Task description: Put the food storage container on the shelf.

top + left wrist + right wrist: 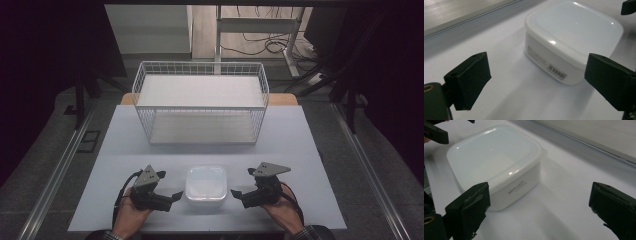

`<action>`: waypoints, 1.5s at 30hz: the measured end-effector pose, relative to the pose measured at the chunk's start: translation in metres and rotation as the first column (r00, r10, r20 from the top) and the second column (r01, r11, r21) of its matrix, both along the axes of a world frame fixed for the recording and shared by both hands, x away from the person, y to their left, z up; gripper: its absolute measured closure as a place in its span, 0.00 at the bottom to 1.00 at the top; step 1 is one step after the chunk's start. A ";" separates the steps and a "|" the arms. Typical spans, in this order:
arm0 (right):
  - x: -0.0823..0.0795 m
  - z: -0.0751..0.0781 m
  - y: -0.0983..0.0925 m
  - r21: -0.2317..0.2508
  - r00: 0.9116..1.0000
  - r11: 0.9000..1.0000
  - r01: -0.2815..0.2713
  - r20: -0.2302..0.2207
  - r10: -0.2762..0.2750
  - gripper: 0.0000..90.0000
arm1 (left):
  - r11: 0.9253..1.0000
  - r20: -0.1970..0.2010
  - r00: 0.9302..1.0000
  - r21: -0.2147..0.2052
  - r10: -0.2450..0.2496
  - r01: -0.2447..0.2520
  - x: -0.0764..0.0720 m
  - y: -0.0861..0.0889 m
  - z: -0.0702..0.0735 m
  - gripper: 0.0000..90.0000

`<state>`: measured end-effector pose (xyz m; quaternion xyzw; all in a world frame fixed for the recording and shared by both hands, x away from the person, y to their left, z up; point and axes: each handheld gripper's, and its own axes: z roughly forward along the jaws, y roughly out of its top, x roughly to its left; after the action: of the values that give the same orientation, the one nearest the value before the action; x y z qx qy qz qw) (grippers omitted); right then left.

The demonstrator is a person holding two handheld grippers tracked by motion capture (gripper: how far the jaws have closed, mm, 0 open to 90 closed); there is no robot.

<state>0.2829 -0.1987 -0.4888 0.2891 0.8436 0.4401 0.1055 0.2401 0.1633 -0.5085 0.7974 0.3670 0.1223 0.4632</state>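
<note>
Pale grey tabletop (300, 150) fills the middle of the high view, with a dark room around it and cables on the floor at twelve o'clock. Largest on it is one white wire basket (200, 102), standing upright toward twelve o'clock. Next in size is one white lidded container (206, 185), square with rounded corners, lid on, sitting at six o'clock near the person's edge, well apart from the basket. Smallest are the two tools: the left gripper (176, 196) at nine o'clock of the container and the right gripper (236, 193) at three o'clock of it, each just beside a wall and not touching it.

Both pairs of jaws stand wide with nothing between the pads; the left gripper view has the container's (571, 37) labelled corner ahead, and the right gripper view shows its printed side (499, 165).

The step in hand looks like a two-sided pickup. To do it well, bring both grippers in level and together onto opposite walls below the lid rim, press evenly so the smooth plastic does not slip or tilt, then lift straight.
</note>
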 end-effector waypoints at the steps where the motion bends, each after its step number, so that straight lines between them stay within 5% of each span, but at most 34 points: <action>1: 0.000 0.001 0.002 -0.003 1.000 1.000 -0.002 -0.002 0.002 0.02 | 1.000 -0.002 1.000 -0.004 -0.001 0.001 0.000 -0.001 0.001 0.06; 8: -0.003 0.008 0.015 -0.003 0.999 0.999 -0.032 -0.036 0.032 0.01 | 0.998 -0.060 0.997 -0.052 -0.039 0.036 0.008 -0.010 0.005 0.04; 24: 0.009 0.006 0.046 -0.043 0.993 0.996 -0.080 -0.091 0.076 0.08 | 0.992 -0.109 0.987 0.038 -0.118 0.123 0.038 -0.043 0.007 0.07; 31: 0.014 -0.002 0.050 -0.026 0.981 0.996 -0.081 -0.179 0.075 0.11 | 0.988 -0.164 0.976 -0.066 -0.147 0.138 0.033 -0.039 -0.001 0.15; 32: 0.012 -0.002 0.048 -0.004 0.973 0.996 -0.091 -0.215 0.088 0.17 | 0.988 -0.176 0.973 -0.079 -0.147 0.135 0.030 -0.038 -0.002 0.15; 36: 0.005 0.000 0.046 -0.012 0.969 0.997 -0.081 -0.235 0.076 0.24 | 0.991 -0.201 0.972 -0.078 -0.119 0.106 0.020 -0.037 0.000 0.21; 41: -0.001 0.004 0.035 0.024 0.966 0.999 -0.029 -0.257 0.034 0.49 | 0.991 -0.210 0.973 -0.112 -0.093 0.070 0.013 -0.025 0.003 0.48; 42: 0.000 0.006 0.031 0.047 0.956 0.999 -0.005 -0.294 0.018 0.57 | 0.990 -0.225 0.970 -0.125 -0.091 0.065 0.013 -0.022 0.004 0.51; 45: 0.001 0.008 0.027 0.067 0.945 0.998 0.020 -0.328 0.003 0.65 | 0.989 -0.228 0.970 -0.143 -0.080 0.048 0.011 -0.020 0.007 0.61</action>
<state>0.2839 -0.1715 -0.4812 0.3654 0.8324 0.4143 -0.0444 0.2516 0.1437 -0.5020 0.7841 0.4004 -0.0125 0.4741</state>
